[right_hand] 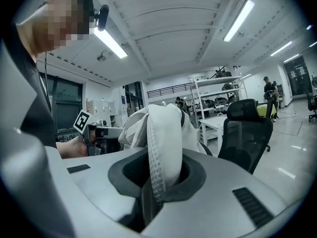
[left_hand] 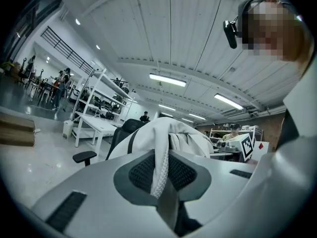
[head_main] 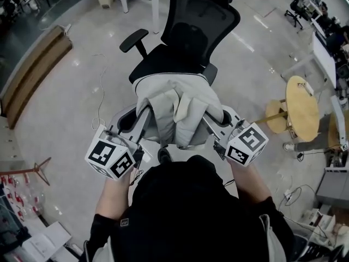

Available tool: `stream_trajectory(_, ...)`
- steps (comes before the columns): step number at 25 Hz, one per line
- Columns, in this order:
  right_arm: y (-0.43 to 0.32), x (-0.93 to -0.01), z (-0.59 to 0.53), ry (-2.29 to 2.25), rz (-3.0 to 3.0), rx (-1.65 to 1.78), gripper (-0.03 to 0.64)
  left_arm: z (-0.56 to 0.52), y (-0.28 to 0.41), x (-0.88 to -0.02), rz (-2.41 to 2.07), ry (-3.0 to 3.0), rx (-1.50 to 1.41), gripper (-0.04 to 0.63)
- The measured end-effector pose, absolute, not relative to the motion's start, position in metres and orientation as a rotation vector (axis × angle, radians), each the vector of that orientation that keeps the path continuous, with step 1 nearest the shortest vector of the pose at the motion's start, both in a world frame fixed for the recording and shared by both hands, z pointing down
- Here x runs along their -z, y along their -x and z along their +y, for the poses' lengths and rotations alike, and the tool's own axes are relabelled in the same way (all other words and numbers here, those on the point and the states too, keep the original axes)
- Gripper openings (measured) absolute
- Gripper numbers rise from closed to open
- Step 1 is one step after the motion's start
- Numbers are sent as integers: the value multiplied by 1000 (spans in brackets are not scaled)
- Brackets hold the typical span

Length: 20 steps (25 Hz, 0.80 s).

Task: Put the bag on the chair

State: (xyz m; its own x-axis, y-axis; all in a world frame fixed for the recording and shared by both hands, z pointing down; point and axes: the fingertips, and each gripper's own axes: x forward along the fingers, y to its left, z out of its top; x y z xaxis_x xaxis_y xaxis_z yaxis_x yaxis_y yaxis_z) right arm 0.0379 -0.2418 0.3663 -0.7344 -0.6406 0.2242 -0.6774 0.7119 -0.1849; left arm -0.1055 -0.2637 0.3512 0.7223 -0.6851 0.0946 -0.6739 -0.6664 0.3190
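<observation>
Bag (head_main: 177,111) at chair (head_main: 202,29) seat edge, possibly touching; desk (left_hand: 101,125) behind.

1 bag (head_main: 180,105), hung between the grippers. 2 grippers: left gripper (left_hand: 162,180), right gripper (right_hand: 156,180). 2 marker cubes (head_main: 110,158) (head_main: 246,144), one per gripper. 1 black chair (head_main: 199,29) close ahead of both. 1 round table (head_main: 302,108), right of the right gripper.

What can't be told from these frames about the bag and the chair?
1. Head view: whether the bag touches the seat of the chair; seen from above, it overlaps the seat's front edge.
2. Head view: the chair's base, hidden under seat and bag.
3. Left gripper view: most of the chair, behind the bag.
4. Both gripper views: the bag's underside, hidden by its own folds.
</observation>
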Motion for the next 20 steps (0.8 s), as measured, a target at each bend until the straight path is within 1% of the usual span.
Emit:
stream_trajectory(7,-18,-374,-305,-974,-2795,-396,61,-316,127,-358,-1155,-2544,27,60)
stream_trajectory(11,-28,-390,-336,-890,-2781,-487,61,-336,119,-373,-1234,-2447,-11,60)
stream_trajectory(14,-39,-400,-382,-786,-2777,-537,61,-374,107,-383,-1298,-2359,-30,60)
stream_trajectory(20,-48,-400,-417,-523,-2831,-474,61,-385,96,-384,-1478,-2233,2,60)
